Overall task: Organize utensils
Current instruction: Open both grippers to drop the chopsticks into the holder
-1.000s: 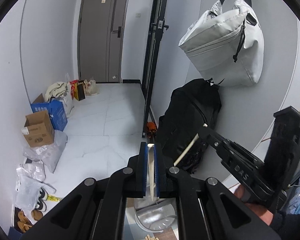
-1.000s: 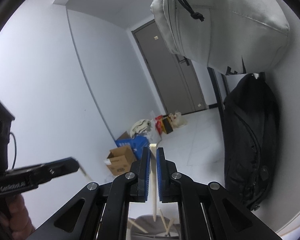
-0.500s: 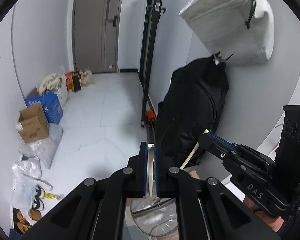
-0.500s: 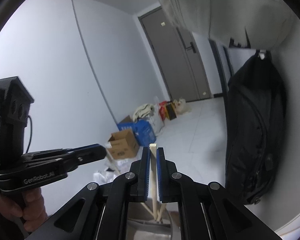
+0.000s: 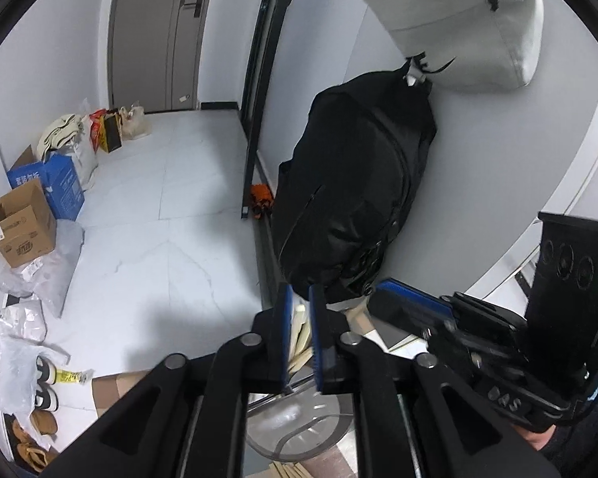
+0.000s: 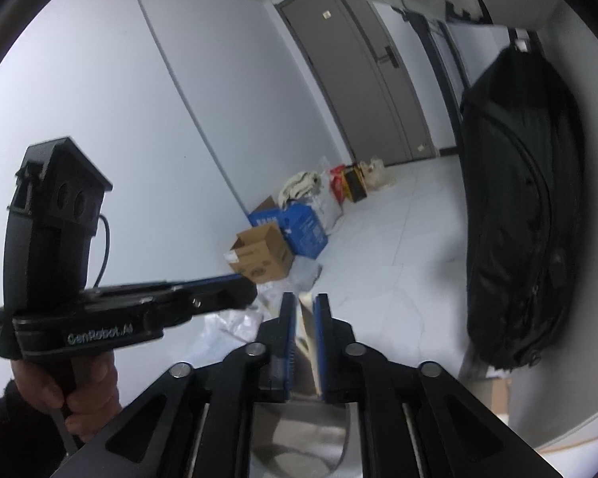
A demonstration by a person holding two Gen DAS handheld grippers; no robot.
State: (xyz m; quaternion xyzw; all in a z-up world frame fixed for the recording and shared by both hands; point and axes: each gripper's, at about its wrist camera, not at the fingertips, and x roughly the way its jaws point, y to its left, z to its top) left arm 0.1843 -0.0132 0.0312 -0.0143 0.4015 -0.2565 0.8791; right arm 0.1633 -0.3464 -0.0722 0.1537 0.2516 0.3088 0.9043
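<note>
In the left wrist view my left gripper (image 5: 299, 306) hangs over a shiny metal cup (image 5: 299, 434). Its jaws are opening, and pale wooden sticks (image 5: 299, 322) stand loosely in the gap, their lower ends in the cup. My right gripper (image 5: 412, 306) reaches in from the right, close beside it. In the right wrist view my right gripper (image 6: 303, 310) is also over the metal cup (image 6: 299, 438), jaws opening. A wooden stick (image 6: 309, 328) leans on its right pad, with a gap on the left. The left gripper (image 6: 223, 290), held by a hand (image 6: 79, 390), comes in from the left.
A black backpack (image 5: 358, 183) leans on the wall under a hanging grey bag (image 5: 458, 20). More flat wooden sticks (image 5: 287, 470) lie by the cup. On the floor to the left are a cardboard box (image 5: 22, 231), a blue box (image 5: 56, 183), plastic bags (image 5: 40, 275) and shoes (image 5: 44, 382).
Both grippers have sunk towards the metal cup and tipped downward. Their jaws, shut on the wooden sticks before, have parted, and the sticks now stand loose between the pads.
</note>
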